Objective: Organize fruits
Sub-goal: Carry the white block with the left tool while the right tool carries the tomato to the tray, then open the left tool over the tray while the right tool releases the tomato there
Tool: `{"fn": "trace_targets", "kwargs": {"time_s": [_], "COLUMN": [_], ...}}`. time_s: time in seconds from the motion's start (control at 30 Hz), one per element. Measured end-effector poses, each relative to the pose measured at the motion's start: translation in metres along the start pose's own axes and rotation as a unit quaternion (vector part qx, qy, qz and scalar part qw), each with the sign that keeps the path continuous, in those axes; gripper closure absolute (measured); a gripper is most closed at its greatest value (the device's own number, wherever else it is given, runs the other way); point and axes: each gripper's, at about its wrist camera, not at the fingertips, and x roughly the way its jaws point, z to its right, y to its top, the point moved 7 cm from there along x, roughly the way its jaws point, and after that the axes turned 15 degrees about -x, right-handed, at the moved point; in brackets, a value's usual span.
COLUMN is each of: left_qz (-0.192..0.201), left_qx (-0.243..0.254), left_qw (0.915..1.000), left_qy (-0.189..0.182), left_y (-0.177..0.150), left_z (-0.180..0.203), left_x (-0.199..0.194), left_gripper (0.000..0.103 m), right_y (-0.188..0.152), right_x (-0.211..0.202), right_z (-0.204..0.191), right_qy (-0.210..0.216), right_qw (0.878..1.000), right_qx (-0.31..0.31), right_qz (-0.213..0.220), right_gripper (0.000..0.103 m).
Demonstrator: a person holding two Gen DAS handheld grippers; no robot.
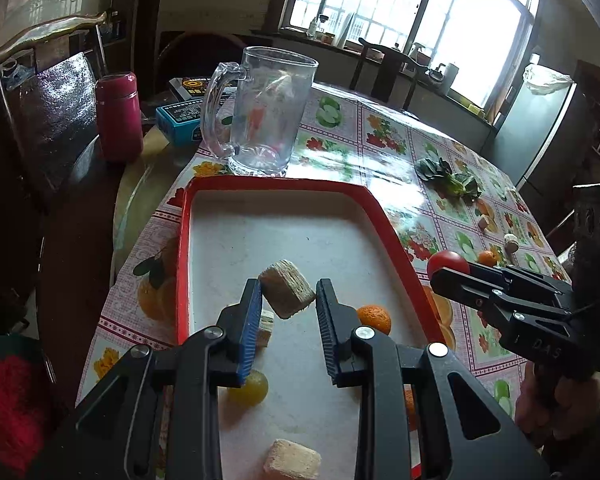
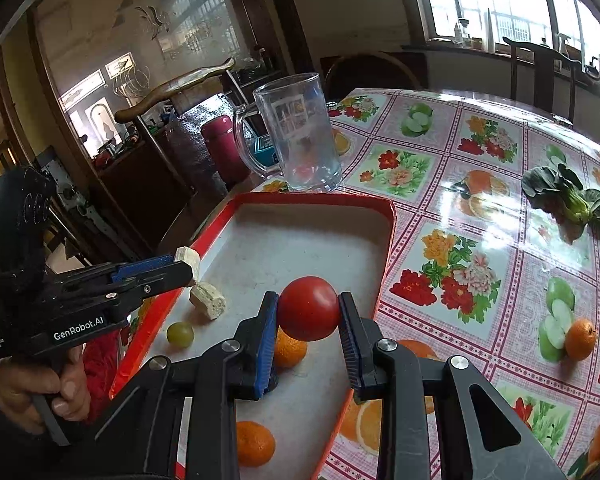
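Both tongs hover over the red-rimmed tray (image 2: 384,264), which sits at the table (image 2: 480,184) edge as the collecting place: the right tongs (image 2: 309,312) pinch a tomato (image 2: 309,308) above an orange (image 2: 290,348), apparently to set it down, while the left tongs (image 1: 287,300) hold a pale biscuit block (image 1: 287,294) only loosely, touching one pad. The tray's far half lies bare below the glass mug (image 2: 300,136), and one orange (image 2: 580,339), greens (image 2: 572,204) and small scraps wait on the table to the right.
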Motion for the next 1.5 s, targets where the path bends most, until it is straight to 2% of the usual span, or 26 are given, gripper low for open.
{"fn": "trace_targets", "kwargs": {"time_s": [0.33,0.57,0.87,0.97,1.07,1.5], "left_qz": [-0.021,-0.043,-0.069,-0.071,-0.071,-0.049], "left_qx": [-0.008,-0.011,-0.020,-0.017,-0.015,-0.013], "left_qw": [0.9997,0.9985,0.9965,0.9963,0.9954,0.9970], "left_qy": [0.013,0.032,0.041,0.047,0.063,0.059], "left_y": [0.011,0.015,0.011,0.011,0.008,0.006], "left_z": [-0.011,-0.019,-0.026,-0.026,-0.027,-0.017], "left_x": [0.027,0.054,0.068,0.069,0.070,0.044], "left_gripper": [0.078,0.078,0.077,0.075,0.067,0.066], "right_y": [0.008,0.003,-0.004,-0.004,-0.004,-0.003], "right_x": [0.038,0.061,0.081,0.080,0.078,0.029], "right_z": [-0.001,0.003,-0.002,-0.003,-0.005,-0.006], "right_qy": [0.015,0.014,0.019,0.016,0.013,0.011], "right_qw": [1.000,0.999,0.996,0.997,0.996,0.999], "right_qx": [-0.007,-0.011,-0.025,-0.031,-0.034,-0.025], "right_qz": [-0.026,-0.051,-0.078,-0.076,-0.076,-0.037], "right_gripper": [0.073,0.073,0.072,0.069,0.065,0.065]}}
